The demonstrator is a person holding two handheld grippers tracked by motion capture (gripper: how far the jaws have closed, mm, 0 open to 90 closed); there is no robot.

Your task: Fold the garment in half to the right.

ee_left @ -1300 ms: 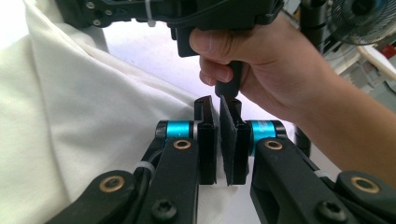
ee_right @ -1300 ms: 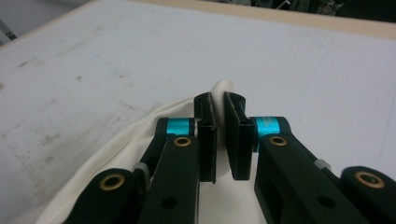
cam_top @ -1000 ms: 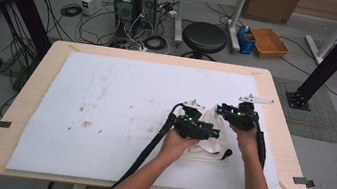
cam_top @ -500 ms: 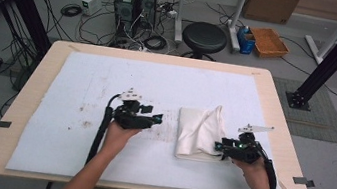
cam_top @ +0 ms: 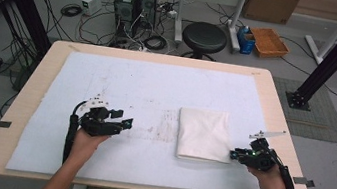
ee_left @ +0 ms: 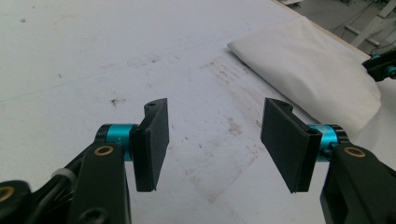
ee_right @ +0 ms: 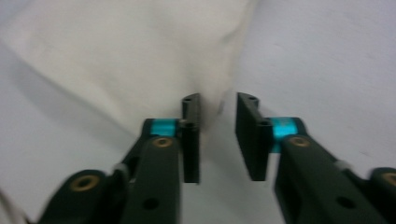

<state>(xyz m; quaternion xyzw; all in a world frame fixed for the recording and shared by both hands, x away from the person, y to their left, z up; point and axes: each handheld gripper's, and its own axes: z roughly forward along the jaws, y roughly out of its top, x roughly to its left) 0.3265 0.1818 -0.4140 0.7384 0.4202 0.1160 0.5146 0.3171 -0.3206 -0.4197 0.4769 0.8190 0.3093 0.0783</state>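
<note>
Left gripper (cam_top: 124,123) now leftward, open, empty; cloth (cam_top: 203,134) flatter; right gripper (cam_top: 232,154) seemingly ajar, empty.

The cloth (cam_top: 204,134) near my right tongs (cam_top: 234,155) is plain off-white, with no pattern. It lies on a pale bluish-white sheet (cam_top: 146,91) marked with brownish smudges and specks, and around the sheet the tabletop (cam_top: 275,110) shows a light wood colour. My left tongs (cam_top: 128,122) are black, with black jaws, turquoise collars and brass-coloured pivots; my right tongs have the same colours. Beyond the tabletop stands a black stool (cam_top: 205,37), beside an orange-brown tray (cam_top: 269,42).
</note>
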